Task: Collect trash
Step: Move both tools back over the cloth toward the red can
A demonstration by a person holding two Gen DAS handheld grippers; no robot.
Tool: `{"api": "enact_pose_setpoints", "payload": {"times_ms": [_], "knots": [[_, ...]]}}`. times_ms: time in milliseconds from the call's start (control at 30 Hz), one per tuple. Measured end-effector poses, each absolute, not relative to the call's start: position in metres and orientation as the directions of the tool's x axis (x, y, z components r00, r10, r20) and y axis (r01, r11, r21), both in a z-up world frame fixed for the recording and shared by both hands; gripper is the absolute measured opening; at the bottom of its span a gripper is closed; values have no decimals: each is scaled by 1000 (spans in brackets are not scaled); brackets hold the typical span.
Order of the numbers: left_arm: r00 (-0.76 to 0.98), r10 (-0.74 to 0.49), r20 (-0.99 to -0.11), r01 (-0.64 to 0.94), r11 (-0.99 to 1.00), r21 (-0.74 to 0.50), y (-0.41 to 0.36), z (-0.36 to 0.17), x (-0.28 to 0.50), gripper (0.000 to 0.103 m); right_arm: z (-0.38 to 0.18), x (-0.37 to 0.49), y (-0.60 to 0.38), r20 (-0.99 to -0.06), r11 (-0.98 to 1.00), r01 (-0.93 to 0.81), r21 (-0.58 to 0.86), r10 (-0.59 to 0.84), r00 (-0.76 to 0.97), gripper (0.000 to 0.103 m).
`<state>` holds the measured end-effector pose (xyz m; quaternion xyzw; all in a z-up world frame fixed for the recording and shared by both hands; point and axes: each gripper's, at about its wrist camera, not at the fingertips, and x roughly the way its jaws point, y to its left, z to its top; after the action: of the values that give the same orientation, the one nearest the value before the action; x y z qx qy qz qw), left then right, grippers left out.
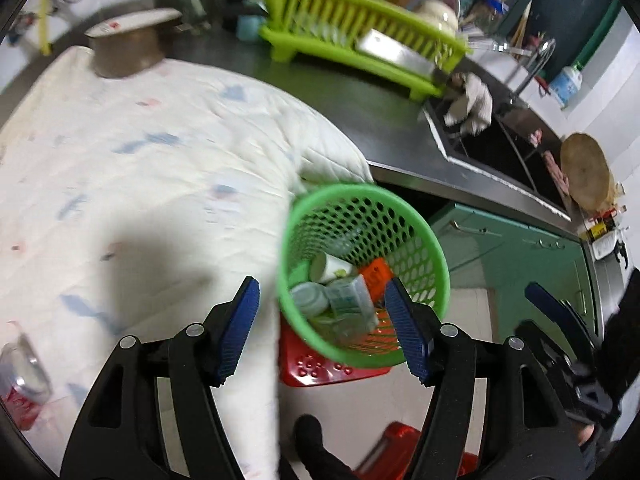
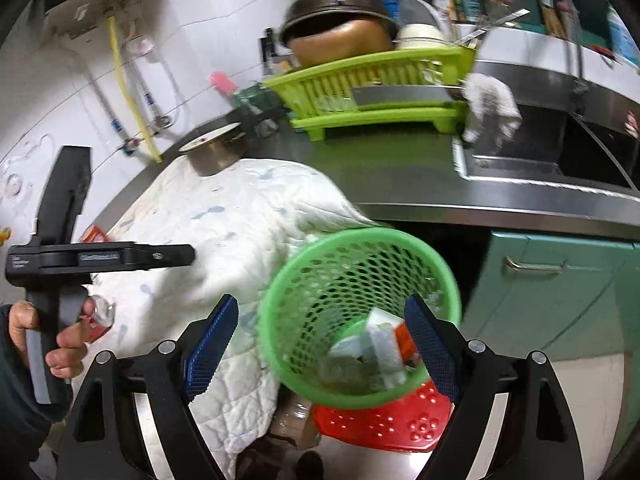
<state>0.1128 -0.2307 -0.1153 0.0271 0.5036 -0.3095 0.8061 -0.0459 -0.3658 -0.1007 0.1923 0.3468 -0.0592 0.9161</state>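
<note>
A green perforated basket (image 1: 384,216) stands on a red stool (image 1: 320,372) beside the counter. It holds several pieces of trash: a white cup (image 1: 330,268), a clear container (image 1: 352,300) and an orange wrapper (image 1: 376,274). My left gripper (image 1: 324,328) is open and empty above the basket's near rim. My right gripper (image 2: 320,344) is open and empty over the same basket (image 2: 320,248), with cartons (image 2: 380,340) inside. A crushed can (image 1: 24,376) lies on the white cloth (image 1: 140,160); the can also shows in the right wrist view (image 2: 98,316).
A metal pot (image 1: 128,48) sits on the cloth's far end. A lime dish rack (image 1: 360,36) with dishes stands on the dark counter (image 1: 380,120). A sink (image 1: 500,148) with a rag (image 1: 472,104) lies right. Green cabinets (image 1: 520,264) are below.
</note>
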Motion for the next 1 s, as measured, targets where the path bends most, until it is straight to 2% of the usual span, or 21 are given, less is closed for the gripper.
{"api": "enact_pose_setpoints", "payload": {"times_ms": [267, 533, 767, 1000], "knots": [[421, -424, -802, 487, 851, -195, -135, -89, 102, 66, -87, -5, -323, -641, 946, 95, 309, 134, 756, 82], [496, -308, -812, 439, 896, -72, -49, -90, 89, 73, -78, 29, -278, -629, 950, -50, 309, 243, 738, 82], [518, -202, -831, 421, 906, 42, 9, -102, 88, 75, -74, 58, -241, -632, 940, -155, 303, 320, 706, 83], [491, -223, -842, 467, 884, 38, 32, -121, 100, 83, -71, 75, -211, -629, 923, -237, 303, 381, 678, 83]]}}
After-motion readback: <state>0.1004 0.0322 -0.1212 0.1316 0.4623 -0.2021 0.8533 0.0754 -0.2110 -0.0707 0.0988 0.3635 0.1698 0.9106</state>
